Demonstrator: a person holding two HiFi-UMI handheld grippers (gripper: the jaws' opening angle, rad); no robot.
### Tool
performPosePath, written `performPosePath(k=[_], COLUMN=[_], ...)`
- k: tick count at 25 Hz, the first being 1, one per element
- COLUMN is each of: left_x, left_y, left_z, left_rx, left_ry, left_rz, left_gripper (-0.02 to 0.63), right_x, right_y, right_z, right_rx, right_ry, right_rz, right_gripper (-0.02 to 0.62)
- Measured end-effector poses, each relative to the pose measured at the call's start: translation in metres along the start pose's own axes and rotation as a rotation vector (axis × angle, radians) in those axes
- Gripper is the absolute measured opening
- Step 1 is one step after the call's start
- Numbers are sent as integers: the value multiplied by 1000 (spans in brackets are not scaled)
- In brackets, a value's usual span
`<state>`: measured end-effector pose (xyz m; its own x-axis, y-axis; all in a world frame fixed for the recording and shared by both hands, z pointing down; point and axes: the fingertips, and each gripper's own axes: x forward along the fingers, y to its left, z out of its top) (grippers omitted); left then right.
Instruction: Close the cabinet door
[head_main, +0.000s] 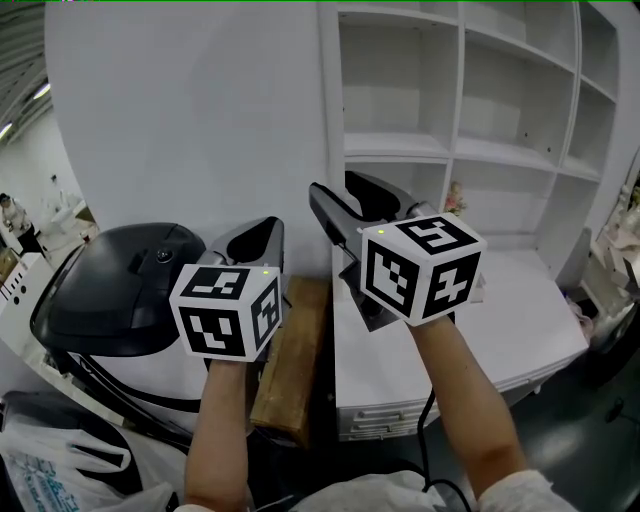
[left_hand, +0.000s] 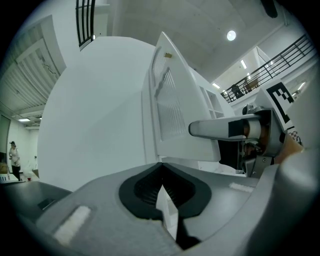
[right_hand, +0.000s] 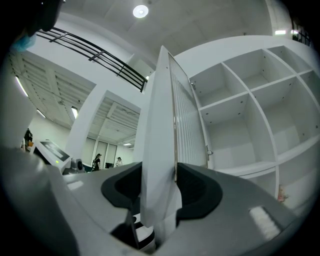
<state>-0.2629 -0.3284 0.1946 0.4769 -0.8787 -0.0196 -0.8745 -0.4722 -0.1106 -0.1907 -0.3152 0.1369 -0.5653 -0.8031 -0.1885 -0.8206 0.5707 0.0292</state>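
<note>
The white cabinet door (head_main: 200, 120) stands open, left of the open shelves (head_main: 455, 150). My right gripper (head_main: 340, 188) reaches to the door's free edge. In the right gripper view the door (right_hand: 162, 125) stands edge-on between the jaws of my right gripper (right_hand: 159, 185), and both pads press on it. My left gripper (head_main: 268, 228) hangs lower, to the left, in front of the door's face. In its own view the left gripper (left_hand: 161, 165) has its jaws shut, tips together and nothing held. That view also shows the door (left_hand: 170, 100) and a right gripper finger (left_hand: 207, 129).
A black rounded appliance (head_main: 130, 280) sits at lower left under the door. A wooden plank (head_main: 290, 360) lies below my left gripper. A white counter with drawers (head_main: 500, 330) juts out below the shelves (right_hand: 235, 115). A plastic bag (head_main: 60, 460) lies at bottom left.
</note>
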Motion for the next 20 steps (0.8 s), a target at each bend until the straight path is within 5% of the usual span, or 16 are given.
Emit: performPosePath(k=[20], left_x=[29], left_y=[-50], left_z=[10], left_rx=[8], left_ry=[6], left_rz=[-64], left_gripper=[-6], right_x=[-41], right_y=[-50], right_z=[14], right_rx=[18], right_ry=[7], right_rz=[-3], right_gripper=[155])
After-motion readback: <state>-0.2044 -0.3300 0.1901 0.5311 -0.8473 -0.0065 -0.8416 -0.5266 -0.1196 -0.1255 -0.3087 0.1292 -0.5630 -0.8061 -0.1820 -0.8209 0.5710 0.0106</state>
